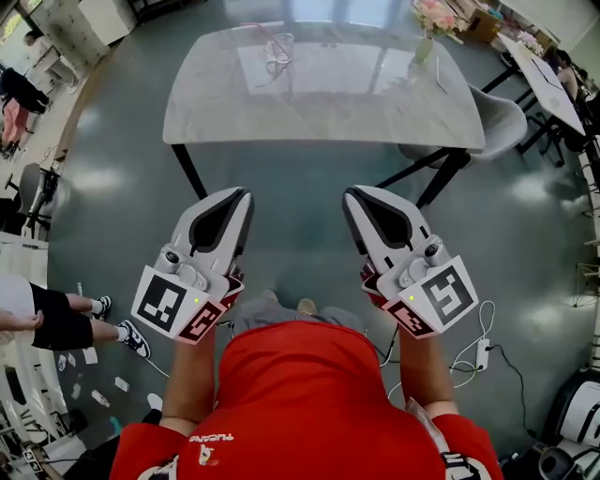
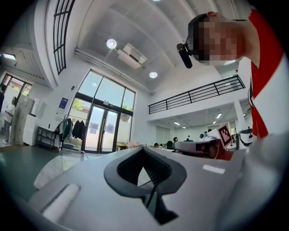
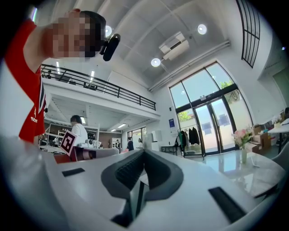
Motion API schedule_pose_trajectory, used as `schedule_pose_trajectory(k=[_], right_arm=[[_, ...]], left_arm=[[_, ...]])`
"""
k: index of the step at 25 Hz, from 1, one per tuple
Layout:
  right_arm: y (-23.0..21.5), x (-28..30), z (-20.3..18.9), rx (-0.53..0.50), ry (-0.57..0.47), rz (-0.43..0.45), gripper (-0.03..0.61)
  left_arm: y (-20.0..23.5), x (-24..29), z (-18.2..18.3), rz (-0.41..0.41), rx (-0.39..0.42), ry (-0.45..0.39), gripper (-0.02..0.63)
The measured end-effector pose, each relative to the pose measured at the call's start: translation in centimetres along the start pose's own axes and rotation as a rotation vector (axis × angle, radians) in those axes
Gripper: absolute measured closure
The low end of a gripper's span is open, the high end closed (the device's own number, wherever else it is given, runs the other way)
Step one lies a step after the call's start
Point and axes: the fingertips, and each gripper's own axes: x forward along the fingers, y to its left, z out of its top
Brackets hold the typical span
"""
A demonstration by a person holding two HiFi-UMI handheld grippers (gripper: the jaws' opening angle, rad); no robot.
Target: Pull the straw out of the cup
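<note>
Floor [image 1: 300, 225], dark, grey-green and glossy, is seen in the head view between the claws and the counter [image 1: 375, 103], which lies at 12 o'clock. The counter is a pale slab with rounded corners and a polished, faintly veined top, carried on thin black legs. Flowers [image 1: 433, 17] in a slim vase are set on it at 1 o'clock, near its far right corner. A grey moulded chair [image 1: 502, 117] is drawn up to its right end at 2 o'clock. A bystander [image 1: 56, 319] in dark shorts and trainers is seen at 9 o'clock, and a white cable [image 1: 480, 347] with a plug block lies on the floor at 4 o'clock.

The cup [image 1: 280, 54] is placed on the counter's far part, just left of 12 o'clock, well apart from both claws. It is clear and upright. The straw [image 1: 267, 39] is seen in it as a thin reddish line leaning out toward 10 o'clock; finer detail cannot be made out.

The left claw [image 1: 242, 195] and right claw [image 1: 352, 195] are held side by side and apart, over the floor, near the red shirt [image 1: 291, 394]. Each is white-shelled with dark ribbed pads and a marker cube. Both are closed, pads together, with nothing gripped.
</note>
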Motion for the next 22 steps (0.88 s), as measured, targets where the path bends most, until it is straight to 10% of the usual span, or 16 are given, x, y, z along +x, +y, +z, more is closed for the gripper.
schedule_pose_trajectory(k=[22], right_arm=[[-5.8,8.4,-1.2,-0.021,0.024,-0.015,0.577]], left_arm=[[8.1,6.3,0.0,-0.025,0.008,-0.022,0.609]])
